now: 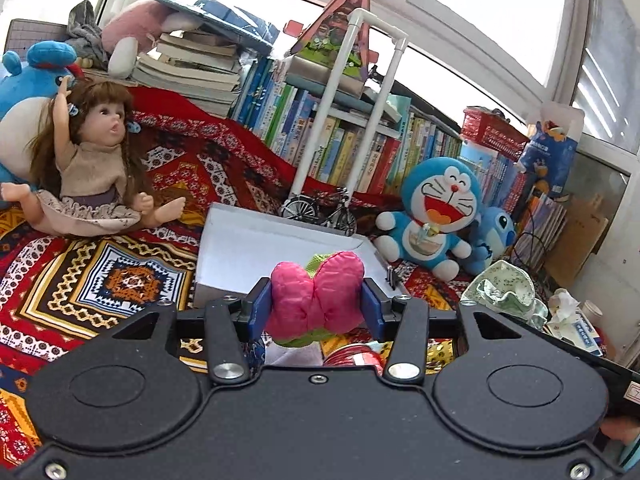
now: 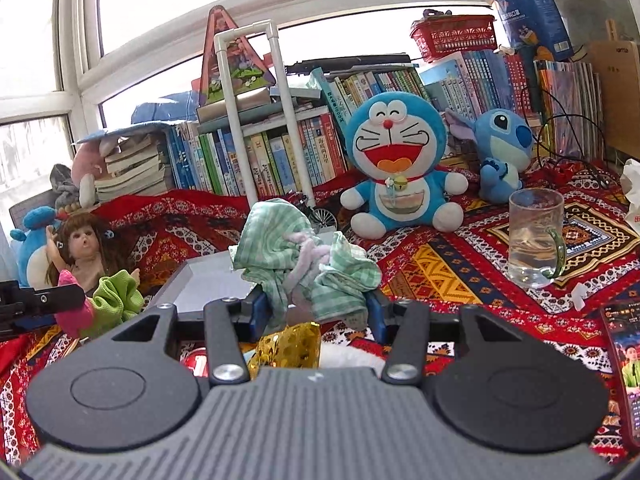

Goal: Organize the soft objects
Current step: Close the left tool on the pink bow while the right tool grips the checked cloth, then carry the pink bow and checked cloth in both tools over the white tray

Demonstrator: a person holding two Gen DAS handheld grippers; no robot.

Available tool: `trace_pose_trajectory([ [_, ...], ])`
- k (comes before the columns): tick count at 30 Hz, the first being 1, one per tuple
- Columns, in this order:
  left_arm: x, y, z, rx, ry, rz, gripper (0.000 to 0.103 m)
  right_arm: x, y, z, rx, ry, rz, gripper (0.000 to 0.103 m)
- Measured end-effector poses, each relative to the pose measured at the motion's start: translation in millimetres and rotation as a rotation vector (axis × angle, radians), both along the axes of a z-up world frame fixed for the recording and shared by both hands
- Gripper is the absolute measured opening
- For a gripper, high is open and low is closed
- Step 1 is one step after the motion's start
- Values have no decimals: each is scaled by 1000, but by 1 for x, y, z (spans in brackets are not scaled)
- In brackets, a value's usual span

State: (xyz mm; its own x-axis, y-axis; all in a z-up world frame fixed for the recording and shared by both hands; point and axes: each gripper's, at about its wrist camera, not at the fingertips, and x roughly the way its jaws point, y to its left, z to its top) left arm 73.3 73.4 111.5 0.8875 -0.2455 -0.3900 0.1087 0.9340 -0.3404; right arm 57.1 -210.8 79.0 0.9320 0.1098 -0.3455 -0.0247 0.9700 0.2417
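My left gripper [image 1: 316, 304] is shut on a puffy pink and green soft toy [image 1: 316, 296], held just in front of a white open box [image 1: 256, 248]. In the right wrist view this same toy [image 2: 108, 300] shows at the left, with the left gripper's black body beside it. My right gripper [image 2: 316, 304] is shut on a bundle of green checked cloth [image 2: 288, 248] with pale pink fabric in it, raised before the white box [image 2: 216, 280].
A doll [image 1: 96, 160] sits on the patterned red cloth [image 1: 120, 280] at left. A blue cat plush [image 2: 396, 168] and a blue alien plush [image 2: 500, 148] sit before rows of books [image 2: 280, 160]. A glass mug [image 2: 536, 240] stands at right, a phone [image 2: 624, 368] by the edge.
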Motion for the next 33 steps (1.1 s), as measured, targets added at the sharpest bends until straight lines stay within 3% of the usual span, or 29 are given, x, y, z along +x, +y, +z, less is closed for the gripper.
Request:
trace_pose_trajectory([
  [5, -5, 8, 2, -24, -11, -9, 49, -1, 0, 0, -3, -1, -3, 53],
  [10, -14, 10, 3, 17, -42, 1, 49, -3, 0, 0, -3, 3, -4, 54],
  [18, -26, -7, -36, 74, 58, -77, 52, -5, -2, -8, -5, 34, -8, 54],
  [24, -23, -21, -38, 102, 34, -84, 65, -7, -2, -10, -9, 43, -8, 55],
  [27, -12, -23, -38, 113, 40, -60, 68, -8, -2, -11, -16, 46, -6, 55],
  [30, -1, -25, -39, 158, 14, -5, 83, -7, 0, -12, -18, 51, -2, 55],
  [33, 11, -30, -37, 198, 6, 23, 85, -7, 1, -12, -28, 50, 1, 55],
])
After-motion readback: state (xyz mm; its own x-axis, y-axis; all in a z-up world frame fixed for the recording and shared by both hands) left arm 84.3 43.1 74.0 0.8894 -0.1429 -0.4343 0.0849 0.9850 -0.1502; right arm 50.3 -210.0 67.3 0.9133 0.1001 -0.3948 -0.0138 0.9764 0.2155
